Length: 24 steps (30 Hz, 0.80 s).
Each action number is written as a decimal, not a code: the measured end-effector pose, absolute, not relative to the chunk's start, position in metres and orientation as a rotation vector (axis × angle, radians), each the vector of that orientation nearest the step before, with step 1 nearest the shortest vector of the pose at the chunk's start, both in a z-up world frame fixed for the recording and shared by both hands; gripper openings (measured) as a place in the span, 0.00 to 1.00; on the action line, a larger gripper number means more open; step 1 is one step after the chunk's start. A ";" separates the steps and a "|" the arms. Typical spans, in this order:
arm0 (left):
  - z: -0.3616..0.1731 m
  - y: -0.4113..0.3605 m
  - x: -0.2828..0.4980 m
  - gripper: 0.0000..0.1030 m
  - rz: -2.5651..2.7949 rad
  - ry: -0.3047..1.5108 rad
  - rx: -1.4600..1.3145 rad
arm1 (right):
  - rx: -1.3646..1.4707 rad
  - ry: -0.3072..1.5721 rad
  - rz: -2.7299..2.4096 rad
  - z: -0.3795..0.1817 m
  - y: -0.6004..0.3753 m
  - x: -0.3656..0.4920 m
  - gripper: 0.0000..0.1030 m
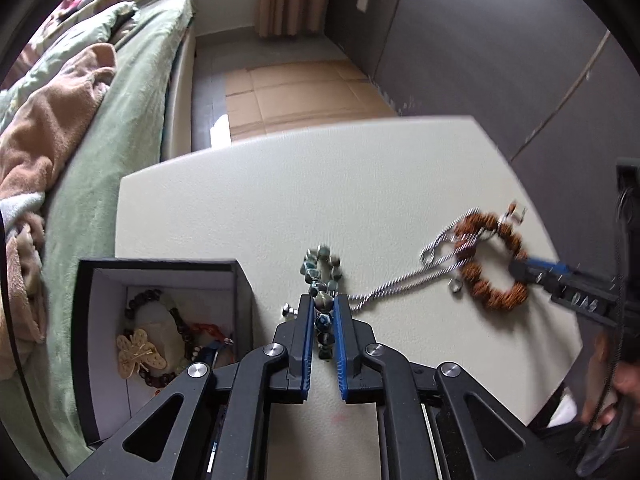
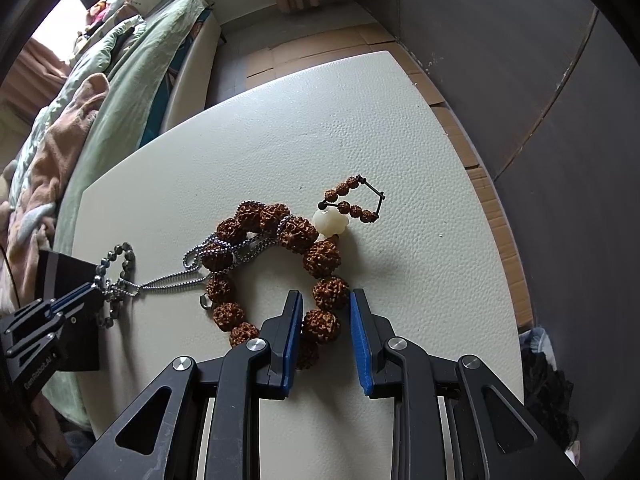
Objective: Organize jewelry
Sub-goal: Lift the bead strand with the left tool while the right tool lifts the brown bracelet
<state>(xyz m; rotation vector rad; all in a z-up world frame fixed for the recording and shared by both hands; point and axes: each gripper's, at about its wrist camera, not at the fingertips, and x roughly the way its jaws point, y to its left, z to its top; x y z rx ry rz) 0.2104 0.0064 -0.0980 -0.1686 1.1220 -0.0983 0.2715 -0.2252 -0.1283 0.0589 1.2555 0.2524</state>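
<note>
My left gripper [image 1: 324, 303] is shut on a bracelet of blue-grey stone beads [image 1: 321, 270] lying on the white table [image 1: 280, 184]. A silver chain [image 1: 404, 282] runs from there to a brown seed-bead bracelet [image 1: 492, 260]. In the right wrist view my right gripper [image 2: 325, 300] is open, its fingers either side of the brown bracelet [image 2: 280, 248], which has a white bead [image 2: 330, 222] and a small tassel. The chain [image 2: 176, 278] loops over it. The left gripper [image 2: 86, 292] and stone beads [image 2: 118, 258] show at left.
An open black jewelry box [image 1: 160, 320] at the table's left edge holds a dark bead bracelet, a pale stone and a cream butterfly piece. A small silver stud [image 1: 289, 309] lies by the left fingers. A bed with green bedding [image 1: 120, 128] lies left; a grey wall stands right.
</note>
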 end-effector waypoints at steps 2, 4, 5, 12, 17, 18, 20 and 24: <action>-0.082 0.015 0.209 0.10 -0.127 1.069 -0.219 | 0.075 1.246 0.263 -0.125 -0.228 0.271 0.23; -0.067 0.018 0.205 0.10 -0.141 1.018 -0.244 | 0.082 1.236 0.267 -0.123 -0.230 0.270 0.23; -0.060 0.021 0.202 0.10 -0.144 0.990 -0.258 | 0.083 1.232 0.268 -0.122 -0.230 0.270 0.23; -0.030 0.030 0.191 0.09 -0.212 0.889 -0.352 | 0.120 1.195 0.278 -0.113 -0.234 0.270 0.19; -0.010 0.035 0.185 0.09 -0.268 0.825 -0.401 | 0.140 1.158 0.298 -0.101 -0.231 0.267 0.19; -0.006 0.035 0.182 0.09 -0.277 0.810 -0.403 | 0.141 1.153 0.301 -0.100 -0.229 0.266 0.19; 0.003 0.034 0.178 0.09 -0.287 0.778 -0.396 | 0.147 1.141 0.309 -0.096 -0.227 0.265 0.19; 0.008 0.041 0.175 0.09 -0.276 0.760 -0.412 | 0.169 1.091 0.316 -0.081 -0.231 0.260 0.19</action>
